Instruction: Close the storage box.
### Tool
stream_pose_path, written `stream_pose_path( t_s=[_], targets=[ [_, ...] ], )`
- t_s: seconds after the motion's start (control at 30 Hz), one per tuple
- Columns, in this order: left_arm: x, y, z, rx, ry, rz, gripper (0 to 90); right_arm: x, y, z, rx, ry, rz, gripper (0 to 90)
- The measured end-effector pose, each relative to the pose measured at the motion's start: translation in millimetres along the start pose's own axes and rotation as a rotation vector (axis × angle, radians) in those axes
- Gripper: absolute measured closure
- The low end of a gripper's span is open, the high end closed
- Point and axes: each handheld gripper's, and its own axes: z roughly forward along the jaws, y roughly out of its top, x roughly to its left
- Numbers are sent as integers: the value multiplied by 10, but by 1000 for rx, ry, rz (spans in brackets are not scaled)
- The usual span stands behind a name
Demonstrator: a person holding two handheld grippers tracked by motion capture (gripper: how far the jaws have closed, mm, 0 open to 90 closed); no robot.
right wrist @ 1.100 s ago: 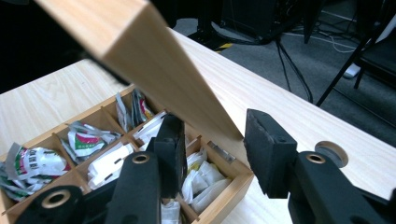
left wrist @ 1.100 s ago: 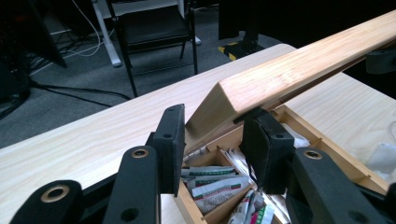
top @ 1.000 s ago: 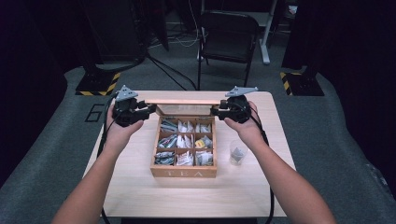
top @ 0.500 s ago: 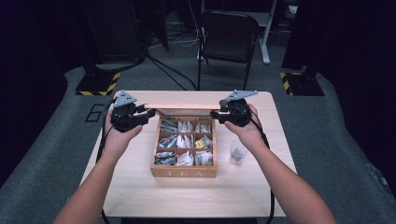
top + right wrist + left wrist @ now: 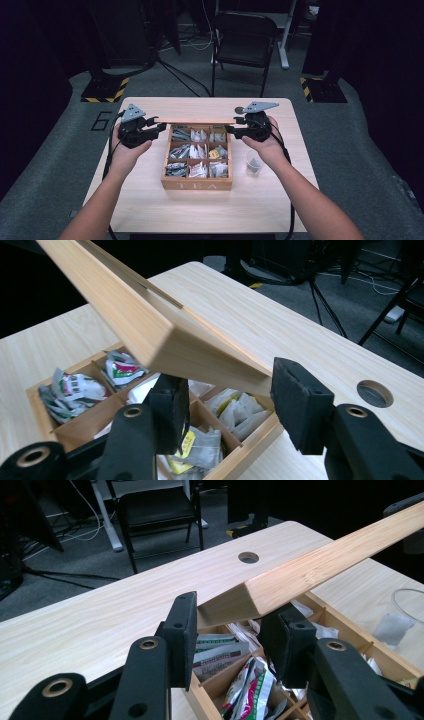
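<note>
High view pictures show a wooden tea box (image 5: 197, 184) sitting at the middle of the desk (image 5: 150, 210), its hinged lid (image 5: 197, 120) raised and held along the box's far edge. The left end of the lid is gripped by the left gripper (image 5: 156, 126); in the left gripper view its jaws are seen closed on the lid's corner (image 5: 260, 592), pads pressed against both faces. The right gripper (image 5: 231, 129) is placed at the lid's right end; its jaws have just been opening, and in the right gripper view the lid (image 5: 150, 335) is seen between them, with the outer pad standing clear of the wood, so that side is judged released.

Nine compartments of the box are exposed, filled with tea bags (image 5: 197, 152). Just right of the box a small clear cup (image 5: 253, 163) is seen with something pale inside.

The opening of the box is judged largely done: the lid is up and the contents are reachable. What appears to be left is for the lid to be set back to rest, or lowered again, and for the left gripper to be freed.
</note>
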Motion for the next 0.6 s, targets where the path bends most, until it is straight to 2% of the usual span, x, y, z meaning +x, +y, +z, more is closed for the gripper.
stream_pose_path(
  t_s=[0.33,0.5,0.6],
  targets=[
    [-63,-142,-44,2,-4,5,583,140,-126,-104,-2,7,-7,486],
    [-88,-217,-64,5,-10,3,579,198,-193,-131,-5,-7,-39,488],
    [-106,-265,-74,10,-12,3,577,225,-230,-143,-7,1,-35,488]
  ],
)
